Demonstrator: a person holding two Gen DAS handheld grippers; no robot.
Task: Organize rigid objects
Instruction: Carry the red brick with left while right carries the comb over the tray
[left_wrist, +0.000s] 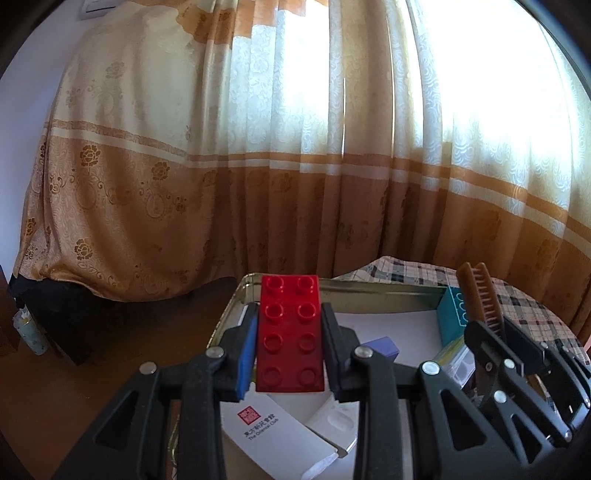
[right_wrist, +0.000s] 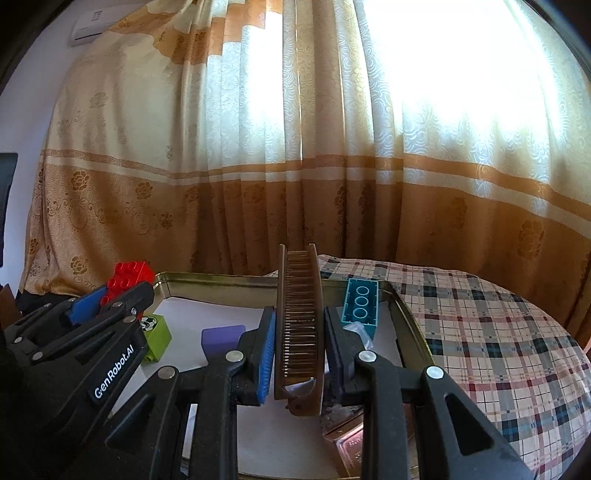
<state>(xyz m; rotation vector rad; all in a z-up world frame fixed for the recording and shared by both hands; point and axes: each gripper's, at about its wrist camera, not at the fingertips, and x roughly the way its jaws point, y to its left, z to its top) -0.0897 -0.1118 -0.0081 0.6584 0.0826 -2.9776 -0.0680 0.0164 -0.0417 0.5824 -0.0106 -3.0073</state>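
Red plastic catches the eye first: the left hand-held gripper (left_wrist: 290, 343) is clamped on a red building brick (left_wrist: 290, 334), studs up, its blue-padded fingers pressing the brick's two long sides. It holds the brick in the air above a metal tray (right_wrist: 221, 286) lined with white paper. Under it in the tray lie a white card (left_wrist: 280, 439) with a red seal, a green block (right_wrist: 157, 334) and a purple block (right_wrist: 221, 338).

Further right, the right hand-held gripper (right_wrist: 299, 350) is closed on a brown folding comb (right_wrist: 300, 325), which stands on edge between the pads with its teeth facing up. Beyond it a teal brick (right_wrist: 360, 301) leans against the tray's far right corner. The tray rests on a plaid-covered bed (right_wrist: 498, 332), with orange curtains (right_wrist: 295, 147) behind.
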